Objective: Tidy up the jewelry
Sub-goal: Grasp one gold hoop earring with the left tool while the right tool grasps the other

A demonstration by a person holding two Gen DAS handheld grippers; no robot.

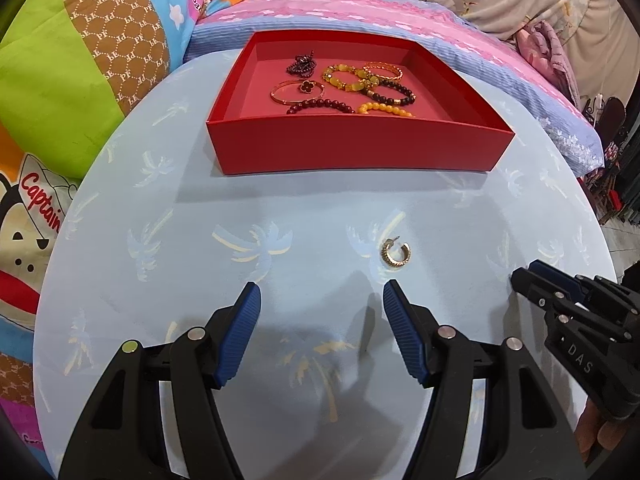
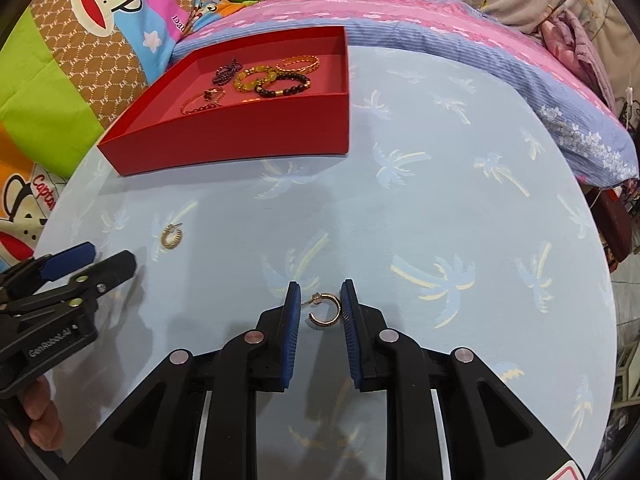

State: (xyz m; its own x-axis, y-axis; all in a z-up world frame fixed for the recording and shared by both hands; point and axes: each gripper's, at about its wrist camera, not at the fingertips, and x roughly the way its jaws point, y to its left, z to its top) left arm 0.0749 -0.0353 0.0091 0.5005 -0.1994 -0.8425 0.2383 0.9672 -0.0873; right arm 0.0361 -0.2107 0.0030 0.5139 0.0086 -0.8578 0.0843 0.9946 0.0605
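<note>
Left gripper [image 1: 322, 294]: black plastic linkage arms; blue ribbed pads [image 1: 240, 336]; round silver pivot pins, one yellowish; side view shows white "GenRobot.AI" lettering on the body. Right gripper [image 2: 320, 294]: same black arms, blue ribbed pads [image 2: 291, 332], silver pins; white "DAS" lettering on its side; red-and-white sticker corner at base. Bare skin of fingers [image 2: 42, 420] behind the handles.
</note>
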